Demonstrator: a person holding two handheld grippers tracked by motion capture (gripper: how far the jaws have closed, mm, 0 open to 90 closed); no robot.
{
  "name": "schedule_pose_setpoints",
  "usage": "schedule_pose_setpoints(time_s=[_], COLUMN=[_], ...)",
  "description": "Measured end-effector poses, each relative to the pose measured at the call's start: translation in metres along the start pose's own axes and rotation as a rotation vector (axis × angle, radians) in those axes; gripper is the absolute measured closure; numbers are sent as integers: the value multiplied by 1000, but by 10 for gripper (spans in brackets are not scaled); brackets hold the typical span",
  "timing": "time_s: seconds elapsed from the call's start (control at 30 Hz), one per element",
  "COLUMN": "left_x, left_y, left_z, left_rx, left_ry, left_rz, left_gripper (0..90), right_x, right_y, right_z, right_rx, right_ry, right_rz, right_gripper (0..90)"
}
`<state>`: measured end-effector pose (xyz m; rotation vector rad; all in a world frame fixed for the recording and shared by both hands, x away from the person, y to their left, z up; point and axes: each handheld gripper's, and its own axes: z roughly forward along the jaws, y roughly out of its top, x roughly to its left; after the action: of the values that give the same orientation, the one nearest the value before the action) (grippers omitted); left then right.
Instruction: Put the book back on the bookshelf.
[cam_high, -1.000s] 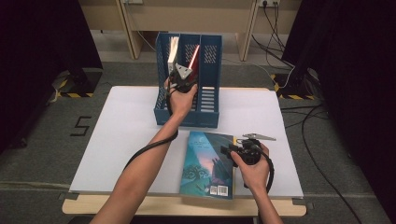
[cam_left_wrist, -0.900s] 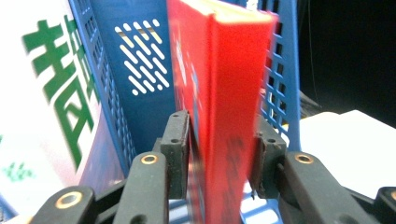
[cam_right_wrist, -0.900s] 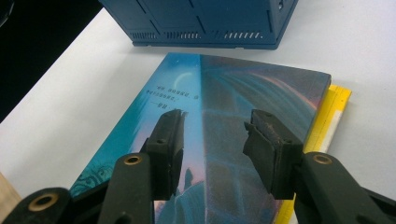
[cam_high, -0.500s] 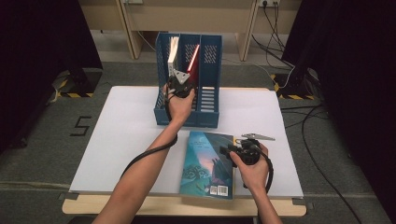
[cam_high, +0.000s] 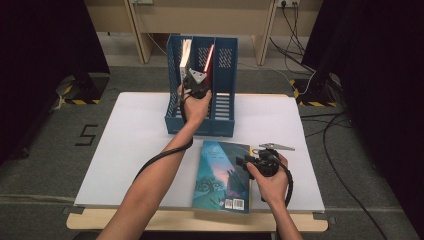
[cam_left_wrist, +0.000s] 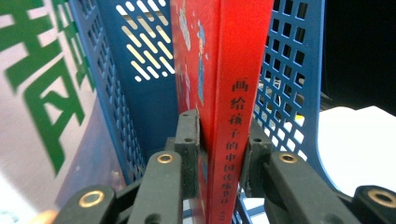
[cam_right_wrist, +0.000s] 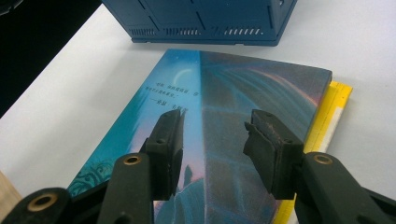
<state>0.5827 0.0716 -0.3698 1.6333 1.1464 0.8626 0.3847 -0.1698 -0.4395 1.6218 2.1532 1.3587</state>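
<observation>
One white table (cam_high: 135, 150); one blue file rack (cam_high: 222, 122) at its far side, holding two upright books: a white book (cam_high: 185, 52) and the red book (cam_left_wrist: 224, 93), which my left gripper (cam_left_wrist: 219, 154), jaws just closed, clamps by the spine. One teal book (cam_right_wrist: 224, 107) lies flat atop a yellow book (cam_right_wrist: 334, 107) near the front edge, my right gripper (cam_right_wrist: 212, 144) poised over it, jaws apart, grasping nothing.

White table (cam_high: 140, 150), blue file rack (cam_high: 200, 125), teal book (cam_high: 220, 175)
</observation>
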Motion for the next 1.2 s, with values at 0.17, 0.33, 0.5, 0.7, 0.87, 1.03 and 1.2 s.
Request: schedule_pose_setpoints(time_s=[0.17,0.33,0.5,0.7,0.87,1.03,1.2], left_x=[1,3,2,3,4,4,8], left_y=[1,1,4,4,5,6,2], left_z=[2,3,6,4,-3,-16,-31], left_rx=[1,2,9,4,-14,-33,-19], left_ry=[-11,-26,-33,-52,-87,-96,-120], left_rz=[0,0,6,10,39,50,73], left_gripper=[722,712,705,688,617,619,593], right_x=[-2,-2,-2,-2,-3,-4,-8], right_y=[0,0,1,1,1,1,3], right_z=[0,1,1,2,2,-1,-5], right_rx=[2,19,21,32,11,1,-5], right_ry=[-6,-14,-26,-39,-62,-78,-93], right_rz=[-6,5,-7,-19,-22,0,19], right_gripper=[540,516,498,481,441,441,440])
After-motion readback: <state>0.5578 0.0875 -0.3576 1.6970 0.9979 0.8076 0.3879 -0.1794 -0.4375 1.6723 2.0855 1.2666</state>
